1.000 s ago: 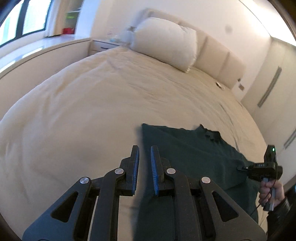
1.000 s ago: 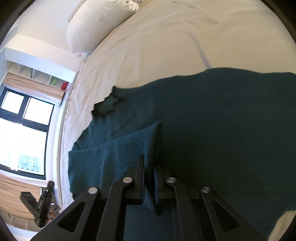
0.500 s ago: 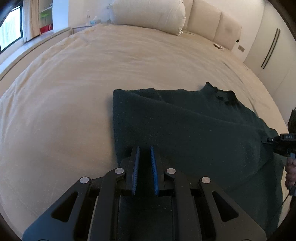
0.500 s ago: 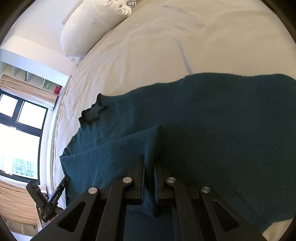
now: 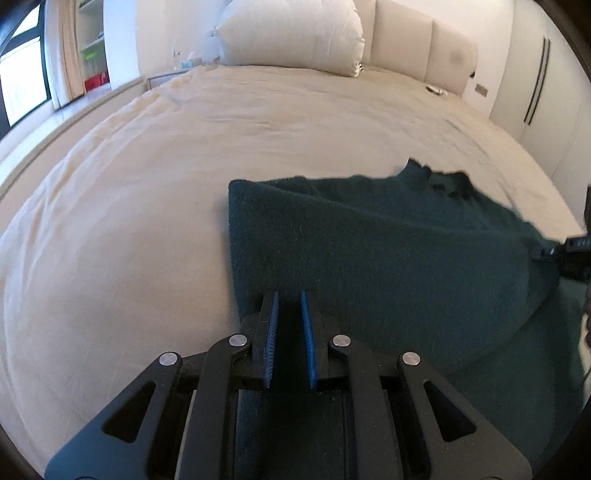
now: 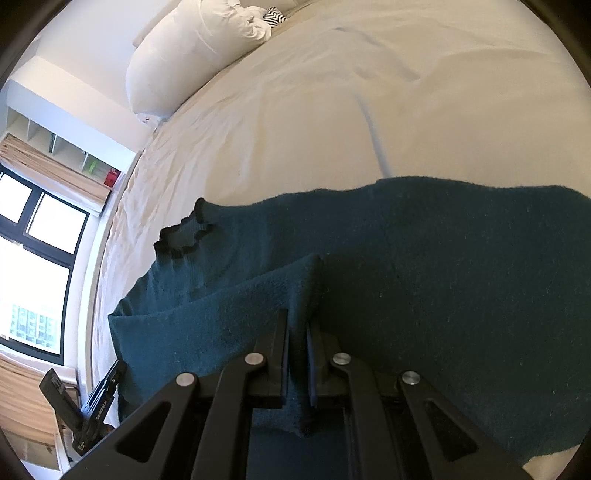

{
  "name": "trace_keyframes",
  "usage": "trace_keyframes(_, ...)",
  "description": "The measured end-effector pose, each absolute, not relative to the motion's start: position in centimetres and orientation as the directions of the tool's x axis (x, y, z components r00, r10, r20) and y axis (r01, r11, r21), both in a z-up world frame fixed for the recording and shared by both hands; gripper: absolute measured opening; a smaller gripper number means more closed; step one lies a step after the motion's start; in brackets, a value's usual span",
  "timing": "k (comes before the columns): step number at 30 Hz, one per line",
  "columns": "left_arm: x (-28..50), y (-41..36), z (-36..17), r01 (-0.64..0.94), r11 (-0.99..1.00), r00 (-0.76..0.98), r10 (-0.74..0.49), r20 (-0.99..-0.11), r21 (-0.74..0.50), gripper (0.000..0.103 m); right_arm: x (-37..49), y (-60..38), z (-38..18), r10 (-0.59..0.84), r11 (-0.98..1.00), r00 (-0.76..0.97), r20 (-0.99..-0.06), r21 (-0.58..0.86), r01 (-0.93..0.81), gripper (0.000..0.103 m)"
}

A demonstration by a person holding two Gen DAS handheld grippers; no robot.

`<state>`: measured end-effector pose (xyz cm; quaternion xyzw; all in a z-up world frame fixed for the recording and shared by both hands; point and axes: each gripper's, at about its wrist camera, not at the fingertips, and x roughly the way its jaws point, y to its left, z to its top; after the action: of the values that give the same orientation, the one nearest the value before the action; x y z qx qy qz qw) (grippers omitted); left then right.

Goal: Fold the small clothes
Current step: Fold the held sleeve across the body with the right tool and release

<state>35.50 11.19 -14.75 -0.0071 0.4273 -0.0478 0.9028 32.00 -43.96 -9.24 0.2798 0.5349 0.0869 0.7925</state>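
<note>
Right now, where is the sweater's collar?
In the left wrist view the ruffled collar sits at the far right end of the dark green sweater, on the bed, toward the pillow.

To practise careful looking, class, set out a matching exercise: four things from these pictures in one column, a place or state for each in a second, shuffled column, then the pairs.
1. right gripper
2. left gripper
3. sweater
4. pillow

A. at the head of the bed
B. spread on the cream bedcover
C. clamped on a fold of knit
D. fingers apart, nothing held

Pairs: 1-C, 2-D, 3-B, 4-A
</note>
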Motion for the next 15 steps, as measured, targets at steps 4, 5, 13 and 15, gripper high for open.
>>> trace_keyframes(4, 35.3, 10.6, -15.2, 0.085, 0.996, 0.641, -0.059, -0.765, -0.007, 0.012, 31.8, -45.0, -10.3, 0.481, 0.788, 0.422, -0.768, 0.59, 0.175, 0.007)
trace_keyframes(5, 35.1, 10.5, -15.0, 0.087, 0.996, 0.643, -0.06, -0.764, -0.004, 0.012, 31.6, -45.2, -9.8, 0.463, 0.794, 0.43, -0.775, 0.578, 0.186, 0.009)
trace_keyframes(13, 33.4, 8.8, -13.8, 0.104, 0.995, 0.669, -0.072, -0.74, -0.002, 0.013, 29.0, -41.6, -3.9, 0.444, 0.822, 0.554, -0.705, 0.567, 0.062, 0.032)
trace_keyframes(15, 34.0, 8.3, -15.3, 0.108, 0.994, 0.638, -0.058, -0.768, 0.014, 0.013, 29.4, -39.5, -5.5, 0.534, 0.786, 0.494, -0.686, 0.618, 0.008, 0.042)
